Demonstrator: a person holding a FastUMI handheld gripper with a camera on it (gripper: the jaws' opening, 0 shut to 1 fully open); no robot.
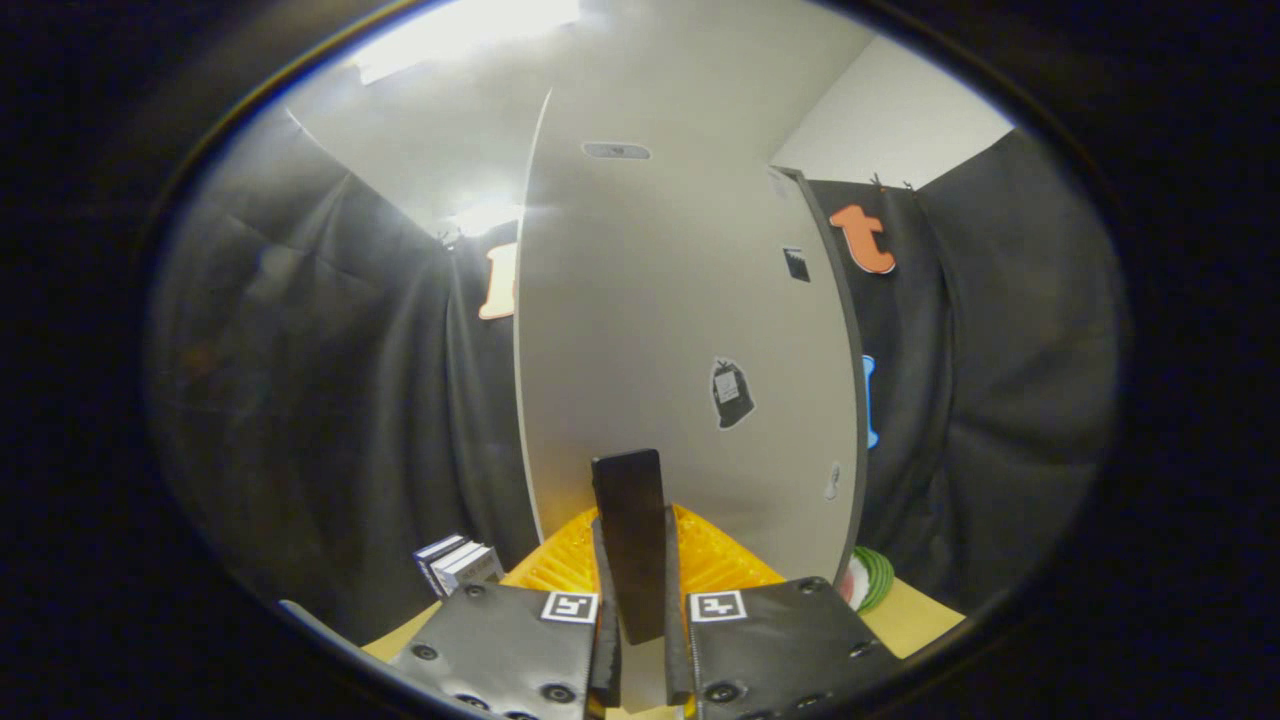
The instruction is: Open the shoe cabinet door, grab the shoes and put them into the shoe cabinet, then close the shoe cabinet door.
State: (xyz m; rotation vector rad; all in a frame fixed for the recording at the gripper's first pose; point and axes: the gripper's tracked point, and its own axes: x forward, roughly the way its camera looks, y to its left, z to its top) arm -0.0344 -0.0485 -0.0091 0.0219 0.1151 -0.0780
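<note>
The shoe cabinet's white door (650, 320) rises right in front of me, reaching well above the fingers. A dark, flat bar handle (628, 500) sticks out from its lower part. My gripper (636, 545) is shut on this handle, with one finger pressing each side of the bar. Just beyond the fingers, at the foot of the door, lies a yellow ribbed thing (722, 560); I cannot tell whether it is a shoe. The door's dark right edge (850, 400) shows, but I cannot tell how far the door stands from the cabinet.
Small boxes or books (458, 565) stand on the tan floor board left of the fingers. A green and white round object (866, 578) lies at the door's lower right corner. Black cloth walls close in on both sides. A black sticker (732, 393) is on the door.
</note>
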